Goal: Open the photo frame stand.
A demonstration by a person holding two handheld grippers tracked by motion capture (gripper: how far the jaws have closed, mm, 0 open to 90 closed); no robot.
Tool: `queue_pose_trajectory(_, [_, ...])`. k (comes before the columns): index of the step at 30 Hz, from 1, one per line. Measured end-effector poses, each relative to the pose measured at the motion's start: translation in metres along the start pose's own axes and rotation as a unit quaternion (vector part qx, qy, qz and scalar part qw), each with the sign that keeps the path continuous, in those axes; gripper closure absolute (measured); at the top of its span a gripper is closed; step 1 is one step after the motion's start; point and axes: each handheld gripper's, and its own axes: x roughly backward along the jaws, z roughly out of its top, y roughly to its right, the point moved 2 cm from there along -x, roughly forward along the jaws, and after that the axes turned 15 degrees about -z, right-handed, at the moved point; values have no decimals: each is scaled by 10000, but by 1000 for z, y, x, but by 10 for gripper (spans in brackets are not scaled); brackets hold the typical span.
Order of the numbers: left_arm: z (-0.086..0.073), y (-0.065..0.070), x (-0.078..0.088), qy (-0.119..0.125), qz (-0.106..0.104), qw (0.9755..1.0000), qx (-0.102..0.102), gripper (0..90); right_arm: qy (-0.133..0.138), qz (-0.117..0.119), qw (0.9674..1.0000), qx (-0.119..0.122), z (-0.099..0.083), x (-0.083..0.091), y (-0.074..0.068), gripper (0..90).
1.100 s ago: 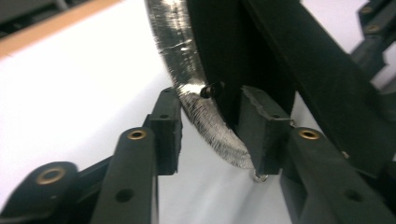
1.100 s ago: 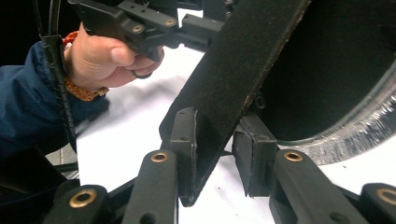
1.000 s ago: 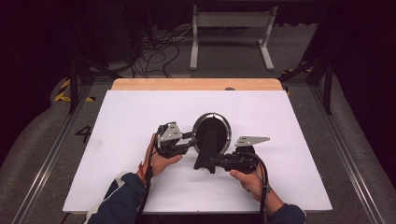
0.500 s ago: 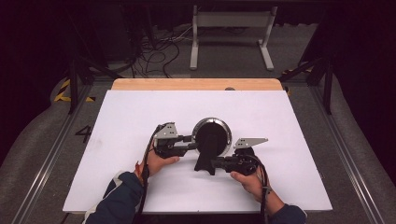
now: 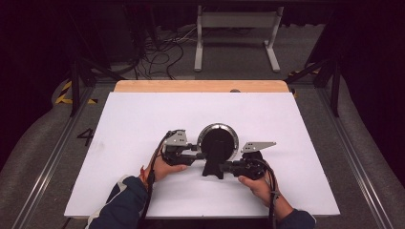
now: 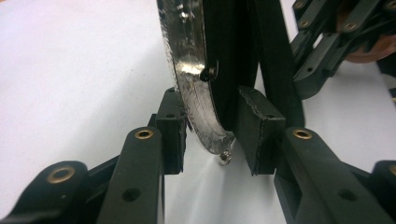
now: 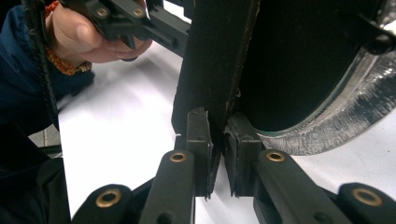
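Round framed mirror (image 5: 218, 142) with a silvery rim and a black back is being held at the middle of the white table (image 5: 133, 119), between the two grippers. From above, the black back panel and the flat black prop stand (image 5: 213, 168) are being shown toward the person's side.

In the left gripper view, the left gripper (image 6: 210, 130) is being closed around the silvery rim (image 6: 189, 70): the left pad is being pressed against the rim, while the right pad is sitting at the black back, seemingly touching it. The grip is judged to be made, though whether it is fully tight cannot be told. In the high view this gripper (image 5: 193, 153) is being brought in from the mirror's left side.

In the right gripper view, the right gripper (image 7: 217, 140) is being clamped on the thin lower edge of the black stand (image 7: 210, 60), with the pads nearly meeting on it. In the high view it (image 5: 228, 167) is being held low at the stand's right.

As a judgement, the work seems to be the unfolding of the stand so the mirror can rest upright. Both holds appear to be taken already, so the grasping part is judged done. What is left is judged to be the swinging of the stand away from the back, the settling of the mirror on the table, and the release of both grips. How far the stand is being opened cannot be told.
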Motion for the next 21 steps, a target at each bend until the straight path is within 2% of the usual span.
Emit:
queue_pose_trajectory(1, [0, 1, -1, -19, 100, 9999, -50, 664, -6, -8, 10000, 7, 0, 0, 0, 817])
queue_pose_trajectory(4, [0, 3, -2, -29, 179, 9998, -40, 658, -2, -8, 10000, -1, 0, 1, 0, 815])
queue_pose_trajectory(8, [3, 7, -4, -79, 435, 9989, -179, 657, -6, -34, 10000, 22, 0, 2, 0, 815])
queue_pose_trajectory(12, [3, 8, -2, -101, 863, 9956, -346, 706, 55, -39, 10000, 2, 2, 5, 1, 800])
queue_pose_trajectory(14, [1, 6, 1, -66, 1120, 9930, -361, 746, 49, -76, 10000, 0, 2, 6, 2, 789])
queue_pose_trajectory(21, [1, 6, 1, -140, 1174, 9918, -491, 770, 66, -141, 9998, -95, 2, 7, 6, 781])
